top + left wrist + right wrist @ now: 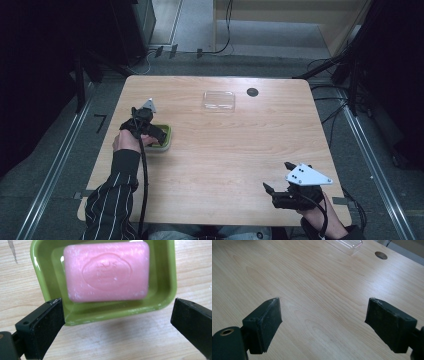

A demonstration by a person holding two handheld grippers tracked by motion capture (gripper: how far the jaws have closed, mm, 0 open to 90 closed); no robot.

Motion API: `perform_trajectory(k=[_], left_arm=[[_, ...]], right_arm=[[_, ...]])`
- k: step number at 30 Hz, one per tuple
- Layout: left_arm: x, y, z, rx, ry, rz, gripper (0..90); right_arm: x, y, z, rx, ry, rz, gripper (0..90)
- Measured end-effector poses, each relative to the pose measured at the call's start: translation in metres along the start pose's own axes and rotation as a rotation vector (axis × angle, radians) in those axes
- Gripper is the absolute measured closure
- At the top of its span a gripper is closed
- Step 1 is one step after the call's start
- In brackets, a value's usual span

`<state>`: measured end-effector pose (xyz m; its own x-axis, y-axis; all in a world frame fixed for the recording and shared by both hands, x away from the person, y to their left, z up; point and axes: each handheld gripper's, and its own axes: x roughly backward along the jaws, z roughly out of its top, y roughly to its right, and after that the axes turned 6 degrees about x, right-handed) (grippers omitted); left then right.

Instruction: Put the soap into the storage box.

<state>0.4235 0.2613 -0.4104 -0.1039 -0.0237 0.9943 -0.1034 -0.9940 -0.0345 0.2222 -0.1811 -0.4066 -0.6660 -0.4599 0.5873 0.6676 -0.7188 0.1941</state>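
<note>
Left gripper [117, 320] hangs over green dish [165, 277] at worktop [225, 150] left side, fingers [43, 327] wide open, holding nothing. Pink soap [106, 271] lies flat in dish, embossed face up, between the fingers' line but untouched. Dish near rim sits just past fingertips. Right gripper [281, 176] at near right corner, fingers [264, 322] wide apart, nothing held, bare wood between. Clear lid [218, 100] and dark hole [252, 92] at far edge, well apart from dish.
</note>
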Motion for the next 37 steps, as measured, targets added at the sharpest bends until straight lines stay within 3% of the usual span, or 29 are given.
perform_trajectory(k=[11, 27, 37], left_arm=[[0.005, 0.003, -0.024, -0.015, 0.004, 0.012, 0.0], [-0.003, 0.008, -0.058, -0.047, -0.003, 0.034, 0.0], [-0.009, -0.001, -0.068, -0.020, 0.019, 0.038, 0.0]], right_arm=[[0.000, 0.000, 0.000, -0.001, -0.001, 0.000, 13.8], [0.000, -0.001, 0.000, 0.000, 0.000, -0.002, 13.8], [0.001, 0.000, -0.001, -0.004, 0.004, -0.002, 13.8]])
